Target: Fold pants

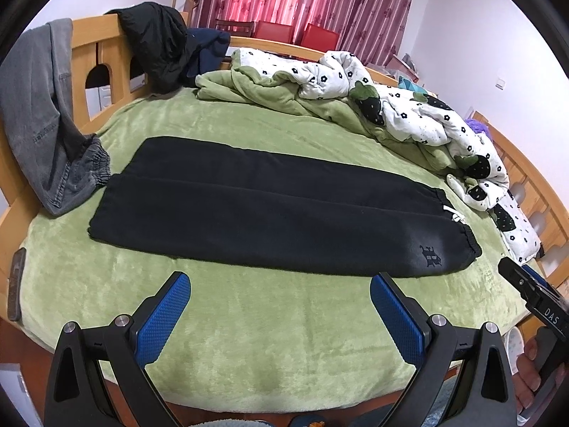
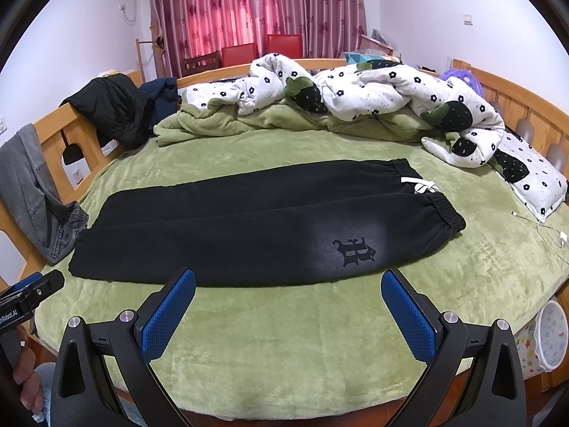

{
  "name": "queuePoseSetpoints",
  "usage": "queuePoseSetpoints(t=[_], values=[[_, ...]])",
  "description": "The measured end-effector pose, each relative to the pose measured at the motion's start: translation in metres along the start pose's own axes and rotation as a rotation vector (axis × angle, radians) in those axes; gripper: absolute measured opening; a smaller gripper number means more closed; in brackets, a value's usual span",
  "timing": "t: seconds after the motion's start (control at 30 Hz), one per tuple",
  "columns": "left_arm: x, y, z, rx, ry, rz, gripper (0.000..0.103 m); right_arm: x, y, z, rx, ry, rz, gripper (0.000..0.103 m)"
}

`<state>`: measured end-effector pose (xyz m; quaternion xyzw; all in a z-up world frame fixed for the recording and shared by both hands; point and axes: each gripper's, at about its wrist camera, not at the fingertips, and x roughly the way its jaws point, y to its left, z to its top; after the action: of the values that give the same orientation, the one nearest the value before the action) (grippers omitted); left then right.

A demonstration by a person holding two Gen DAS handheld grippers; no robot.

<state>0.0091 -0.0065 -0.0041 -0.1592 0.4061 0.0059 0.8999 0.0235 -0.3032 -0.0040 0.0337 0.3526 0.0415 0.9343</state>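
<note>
Far left: grey jeans (image 1: 46, 124) hang over the wooden bed rail (image 1: 92, 35), their elastic cuff resting on the green blanket (image 1: 249, 338) just beside the leg ends of the pants. A black jacket (image 1: 156, 42) is draped over the same rail further back.

Left gripper (image 1: 281, 293): both blue-padded fingers (image 1: 167, 316) spread wide apart, nothing between them. It hovers above bare blanket at the near edge of the bed, short of the pants' near hem. In the right wrist view only its black tip shows at the left border.

Centre: black pants (image 1: 270, 210) lie flat on the blanket, laid out lengthwise across the bed, leg ends to the left, waistband to the right. The two legs lie side by side, a long seam line between them. A dark emblem (image 2: 354, 249) sits on the near leg close to the waistband. A white drawstring (image 2: 419, 183) shows at the elastic waist.

Right gripper (image 2: 288, 293): fingers likewise held apart, gripping nothing, above blanket just in front of the emblem area.

Behind the pants: a rumpled white flower-print duvet (image 2: 373, 89) with green lining is heaped along the far side of the bed.

Right: a white charging cable (image 2: 544, 229) lies on the blanket near the pillow (image 2: 533, 178). A star-patterned bin (image 2: 551, 338) stands below the bed's edge.
</note>
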Motion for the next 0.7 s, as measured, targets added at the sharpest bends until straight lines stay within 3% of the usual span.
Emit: queuePoseSetpoints(t=[0.07,0.17,0.2,0.23,0.33,0.47,0.6,0.7], values=[[0.004,0.002,0.004,-0.011,0.015,-0.036,0.101,0.002,0.000,0.001,0.002,0.006,0.011,0.102],[0.011,0.008,0.013,0.026,-0.008,-0.032,0.101,0.010,0.001,0.007,0.017,0.024,0.075,0.102],[0.010,0.009,0.016,0.036,-0.028,-0.019,0.101,0.012,-0.001,0.011,0.025,0.021,0.096,0.102],[0.010,0.008,0.017,0.082,-0.097,0.023,0.101,0.012,-0.002,0.015,0.028,0.008,0.100,0.102],[0.007,0.017,0.027,0.093,-0.141,0.091,0.101,0.010,-0.008,0.028,-0.007,-0.075,0.012,0.102],[0.021,0.053,0.037,0.033,-0.115,0.137,0.101,0.024,-0.024,0.039,-0.058,-0.097,-0.035,0.102],[0.050,0.093,0.041,-0.048,-0.120,0.122,0.101,0.056,-0.056,0.040,-0.017,-0.058,-0.075,0.101],[0.078,0.123,0.026,-0.104,-0.022,0.168,0.101,0.087,-0.086,0.033,0.071,0.012,-0.047,0.094]])
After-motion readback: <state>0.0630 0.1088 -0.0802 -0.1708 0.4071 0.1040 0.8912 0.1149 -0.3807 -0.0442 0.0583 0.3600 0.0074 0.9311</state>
